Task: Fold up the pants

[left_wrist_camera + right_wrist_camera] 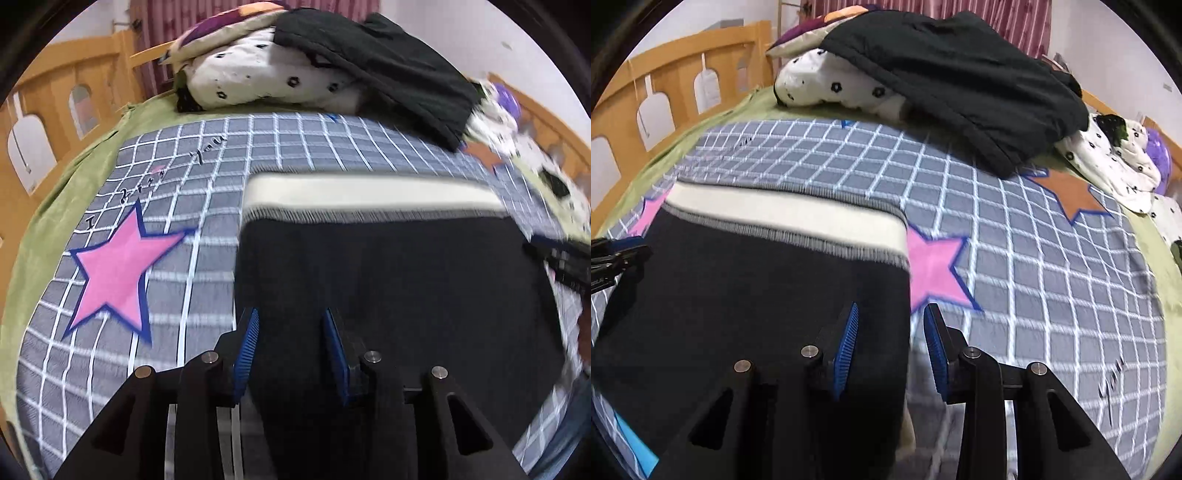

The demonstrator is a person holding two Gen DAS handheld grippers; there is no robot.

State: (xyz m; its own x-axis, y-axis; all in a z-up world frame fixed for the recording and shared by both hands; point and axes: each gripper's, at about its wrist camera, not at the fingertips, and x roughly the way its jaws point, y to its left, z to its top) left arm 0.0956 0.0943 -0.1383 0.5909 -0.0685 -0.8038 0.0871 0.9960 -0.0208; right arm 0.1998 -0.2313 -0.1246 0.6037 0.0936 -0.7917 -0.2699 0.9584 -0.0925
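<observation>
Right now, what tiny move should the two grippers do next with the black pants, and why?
Probably lower both and pinch the near edges. The left gripper and right gripper are open, straddling opposite side edges of the black pants, which lie flat on the checked bedspread with the cream waistband at the far end.

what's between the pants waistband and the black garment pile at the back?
Only bare grid-pattern sheet between the cream waistband and the black garment; clearest in the right wrist view.

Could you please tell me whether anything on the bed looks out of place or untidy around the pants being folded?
The black pants lie flat and square. The odd spot is behind them: a dark garment is slung loosely over the spotted white bedding, trailing onto the checked blanket. Both grippers are open.
</observation>
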